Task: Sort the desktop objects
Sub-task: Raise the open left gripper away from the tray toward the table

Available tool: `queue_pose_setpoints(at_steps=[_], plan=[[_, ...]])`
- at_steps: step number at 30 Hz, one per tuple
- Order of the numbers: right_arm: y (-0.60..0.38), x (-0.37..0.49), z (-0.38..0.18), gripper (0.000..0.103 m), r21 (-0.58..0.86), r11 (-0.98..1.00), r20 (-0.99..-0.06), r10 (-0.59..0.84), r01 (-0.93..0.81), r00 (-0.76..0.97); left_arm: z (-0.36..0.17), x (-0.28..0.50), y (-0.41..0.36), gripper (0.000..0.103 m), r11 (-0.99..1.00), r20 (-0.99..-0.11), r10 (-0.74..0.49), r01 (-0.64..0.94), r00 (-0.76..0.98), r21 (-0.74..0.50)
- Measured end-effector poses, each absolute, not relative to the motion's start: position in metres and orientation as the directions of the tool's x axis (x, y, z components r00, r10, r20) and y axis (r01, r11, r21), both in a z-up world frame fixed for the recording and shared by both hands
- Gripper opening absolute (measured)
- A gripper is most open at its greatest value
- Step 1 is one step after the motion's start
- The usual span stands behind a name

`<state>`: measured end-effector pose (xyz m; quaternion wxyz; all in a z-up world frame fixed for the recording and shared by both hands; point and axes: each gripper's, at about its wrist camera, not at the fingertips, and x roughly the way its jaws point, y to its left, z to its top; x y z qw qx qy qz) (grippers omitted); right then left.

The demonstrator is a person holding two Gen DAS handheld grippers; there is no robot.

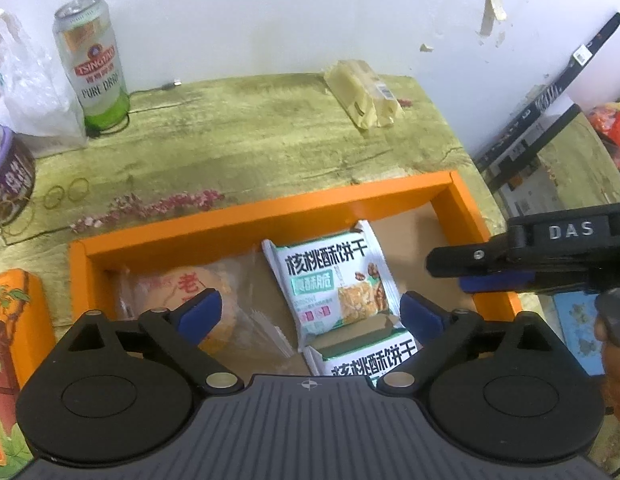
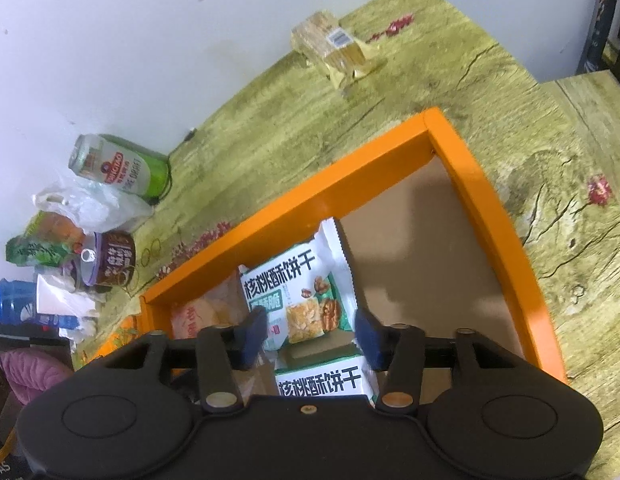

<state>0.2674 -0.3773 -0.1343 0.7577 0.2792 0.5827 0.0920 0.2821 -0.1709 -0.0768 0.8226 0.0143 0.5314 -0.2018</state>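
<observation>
An orange tray (image 1: 269, 210) (image 2: 490, 200) lies on the green table. In it lie a white-green walnut biscuit packet (image 1: 330, 276) (image 2: 297, 300), a second such packet (image 1: 366, 360) (image 2: 322, 376) nearer me, and a clear-wrapped round pastry (image 1: 181, 288) (image 2: 193, 316). My left gripper (image 1: 310, 312) is open and empty above the tray. My right gripper (image 2: 310, 336) is open and empty over the packets; in the left wrist view it shows side-on (image 1: 470, 272). A clear packet of wafers (image 1: 366, 94) (image 2: 334, 48) lies by the wall.
A Tsingtao can (image 1: 91, 60) (image 2: 117, 168) stands at the wall by a white plastic bag (image 1: 25, 92) (image 2: 89, 206). A purple-lidded tin (image 1: 9, 184) (image 2: 109, 260), rubber bands (image 1: 67, 192), an orange box (image 1: 9, 332) and boxes (image 1: 550, 120) off the table's right edge.
</observation>
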Motion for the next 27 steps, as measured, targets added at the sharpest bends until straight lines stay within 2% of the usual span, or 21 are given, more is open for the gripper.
queue_pose_setpoints(at_steps=[14, 27], plan=[[-0.389, 0.286, -0.090, 0.052, 0.517, 0.845, -0.814, 0.438, 0.134, 0.383, -0.048, 0.299, -0.181, 0.097, 0.925, -0.866, -0.286, 0.354, 0.409, -0.138], [-0.398, 0.343, -0.060, 0.052, 0.495, 0.868, -0.794, 0.430, 0.047, 0.430, -0.028, 0.350, -0.215, 0.098, 0.919, -0.837, -0.264, 0.387, 0.479, -0.068]])
